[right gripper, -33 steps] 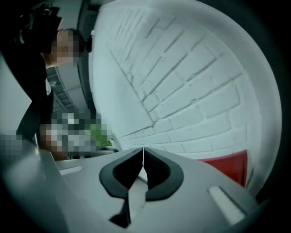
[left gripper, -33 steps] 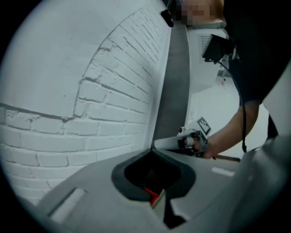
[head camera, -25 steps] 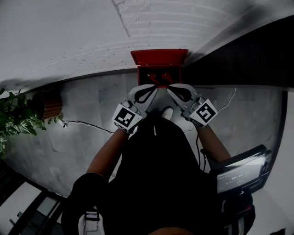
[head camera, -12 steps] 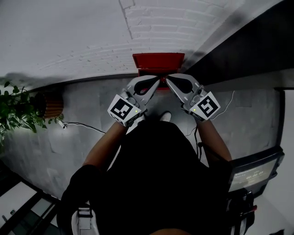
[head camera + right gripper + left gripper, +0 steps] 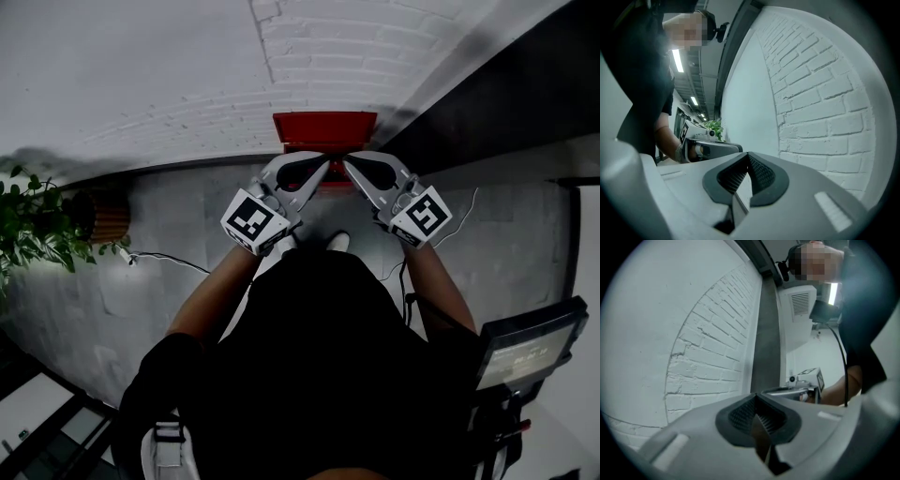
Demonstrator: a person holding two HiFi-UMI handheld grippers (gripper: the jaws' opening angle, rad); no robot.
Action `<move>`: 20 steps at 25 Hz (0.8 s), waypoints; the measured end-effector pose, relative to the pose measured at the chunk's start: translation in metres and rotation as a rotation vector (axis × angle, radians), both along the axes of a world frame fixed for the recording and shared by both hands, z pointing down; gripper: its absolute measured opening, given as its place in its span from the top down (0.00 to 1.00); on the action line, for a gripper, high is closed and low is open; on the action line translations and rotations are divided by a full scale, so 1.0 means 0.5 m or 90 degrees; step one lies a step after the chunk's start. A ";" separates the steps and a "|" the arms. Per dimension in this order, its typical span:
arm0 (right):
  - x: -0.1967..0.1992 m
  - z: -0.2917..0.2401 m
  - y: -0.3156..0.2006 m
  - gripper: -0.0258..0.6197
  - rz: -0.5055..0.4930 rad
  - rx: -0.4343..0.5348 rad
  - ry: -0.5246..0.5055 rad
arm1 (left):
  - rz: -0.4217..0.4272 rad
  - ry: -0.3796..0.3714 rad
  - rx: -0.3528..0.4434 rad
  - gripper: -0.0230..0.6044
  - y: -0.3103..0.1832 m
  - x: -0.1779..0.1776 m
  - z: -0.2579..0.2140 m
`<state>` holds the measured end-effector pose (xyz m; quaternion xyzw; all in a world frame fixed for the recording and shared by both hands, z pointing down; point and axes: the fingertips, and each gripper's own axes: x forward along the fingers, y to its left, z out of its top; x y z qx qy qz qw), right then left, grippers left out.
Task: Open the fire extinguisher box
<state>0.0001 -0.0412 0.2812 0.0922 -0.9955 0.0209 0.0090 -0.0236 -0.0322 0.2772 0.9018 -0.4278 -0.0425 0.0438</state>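
Note:
The red fire extinguisher box (image 5: 324,128) stands on the floor against the white brick wall (image 5: 309,47). Its red lid shows above the grippers, which hide most of the inside. My left gripper (image 5: 319,166) and right gripper (image 5: 351,166) are held side by side in front of the box, tips almost meeting. In the left gripper view the left gripper (image 5: 756,401) has its pads together with nothing between them, facing the brick wall (image 5: 708,357). The right gripper (image 5: 747,161) is likewise shut and empty. Each gripper shows in the other's view: the right gripper (image 5: 801,386), the left gripper (image 5: 710,148).
A potted plant (image 5: 28,234) and a woven pot (image 5: 103,217) stand at the left on the grey floor. A thin cable (image 5: 178,258) runs across the floor. A dark wall panel (image 5: 506,94) rises right of the box. A device with a screen (image 5: 530,342) stands at lower right.
Both grippers have moved up in the head view, from below the box's opening to in front of it. The box's inside, visible a second ago, is now covered.

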 end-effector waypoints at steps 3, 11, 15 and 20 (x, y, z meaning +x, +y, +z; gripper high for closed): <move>0.001 0.000 0.001 0.95 0.001 -0.003 -0.003 | 0.000 -0.004 0.004 0.96 -0.001 -0.001 0.001; -0.006 -0.002 0.009 0.95 -0.004 0.001 -0.007 | -0.003 -0.004 0.001 0.96 -0.001 -0.006 0.014; -0.007 0.002 0.014 0.95 -0.001 -0.002 -0.010 | -0.001 -0.005 -0.001 0.96 0.005 -0.007 0.022; -0.009 0.004 0.018 0.95 0.000 0.003 -0.008 | -0.003 -0.003 -0.001 0.96 0.005 -0.005 0.022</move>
